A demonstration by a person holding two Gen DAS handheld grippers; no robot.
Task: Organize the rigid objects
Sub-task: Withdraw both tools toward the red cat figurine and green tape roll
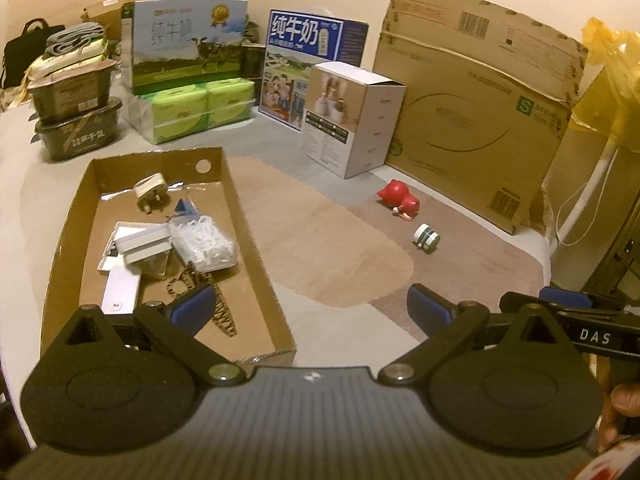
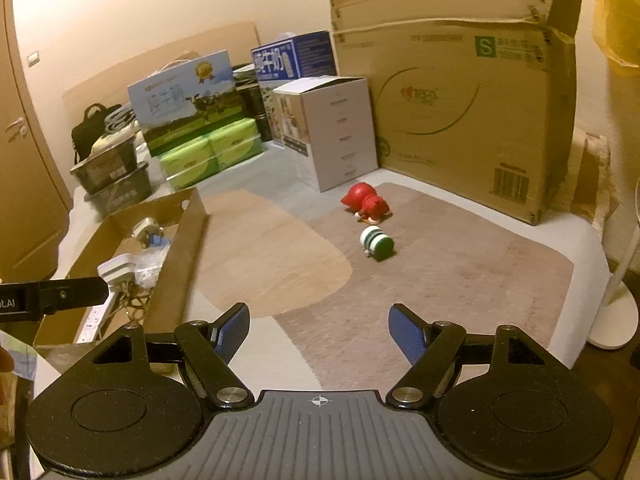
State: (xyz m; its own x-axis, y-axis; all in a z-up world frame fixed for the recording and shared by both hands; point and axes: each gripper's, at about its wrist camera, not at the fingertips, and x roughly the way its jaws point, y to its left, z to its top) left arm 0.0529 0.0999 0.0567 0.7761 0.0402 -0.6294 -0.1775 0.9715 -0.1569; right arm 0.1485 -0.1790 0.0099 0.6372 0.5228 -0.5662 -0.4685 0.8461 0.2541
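Observation:
A red toy figure (image 1: 400, 199) and a green-and-white striped roll (image 1: 426, 236) lie on the mat, right of a shallow cardboard tray (image 1: 256, 248). The tray holds a white plug (image 1: 150, 192), a bag of white bits (image 1: 204, 242), white boxes and other items. My left gripper (image 1: 310, 306) is open and empty, near the tray's front right corner. My right gripper (image 2: 320, 332) is open and empty, well short of the striped roll (image 2: 376, 243) and red toy (image 2: 366, 200). The tray (image 2: 176, 276) is to its left.
Milk cartons (image 1: 312, 64), green tissue packs (image 1: 192, 110), a white product box (image 1: 352, 120) and a large cardboard box (image 1: 480, 120) line the back. Dark food tubs (image 1: 76, 120) stand at the left. A white fan base (image 2: 616, 320) stands beside the right edge.

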